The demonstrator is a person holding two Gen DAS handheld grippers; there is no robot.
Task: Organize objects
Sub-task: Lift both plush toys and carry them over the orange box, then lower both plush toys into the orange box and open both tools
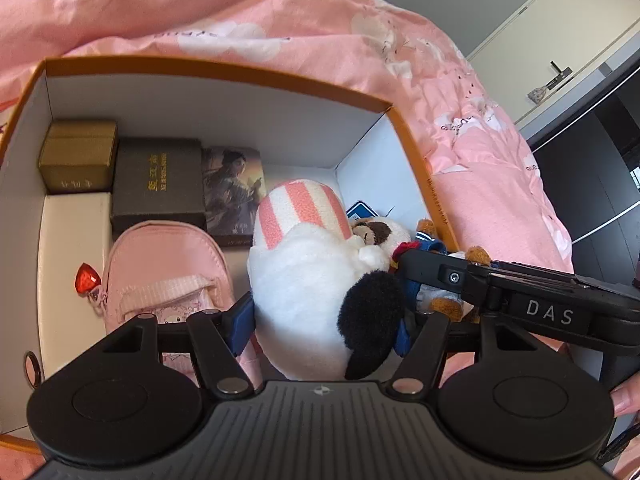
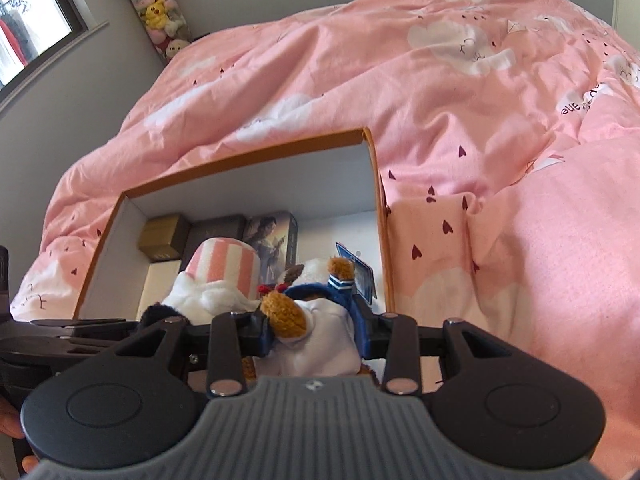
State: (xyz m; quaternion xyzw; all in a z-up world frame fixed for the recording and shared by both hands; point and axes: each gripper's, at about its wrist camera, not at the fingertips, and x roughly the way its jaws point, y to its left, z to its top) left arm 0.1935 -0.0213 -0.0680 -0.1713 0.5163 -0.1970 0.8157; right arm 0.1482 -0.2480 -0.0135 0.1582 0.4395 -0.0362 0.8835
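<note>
Over the open orange-rimmed box (image 1: 224, 76) on the pink-quilted bed (image 1: 320, 24), two soft toys are being carried side by side. The left gripper (image 1: 324, 322) is clamped on a large white plush with a pink-striped hat (image 1: 316, 264), its blue pads pressed into the fur on both sides. The right gripper (image 2: 316, 330) is clamped on a small brown teddy in blue and white clothes (image 2: 316, 320), held just beside the big plush and apparently touching it.

Little free floor is judged to be left in the box: a gold case (image 1: 78, 156), a dark box with gold lettering (image 1: 158, 184), an illustrated card box (image 1: 234, 192) and a pink pouch (image 1: 168, 280) already fill the left and back. If both toys are released together, the teddy could be squeezed against the right wall or left riding on the plush, and could roll over the rim onto the quilt. The right gripper's finger (image 1: 440, 272) crosses close to the plush, so fur or the teddy's clothing could be snagged when the jaws are opened. A tag (image 1: 360, 212) under the toys may be creased.
</note>
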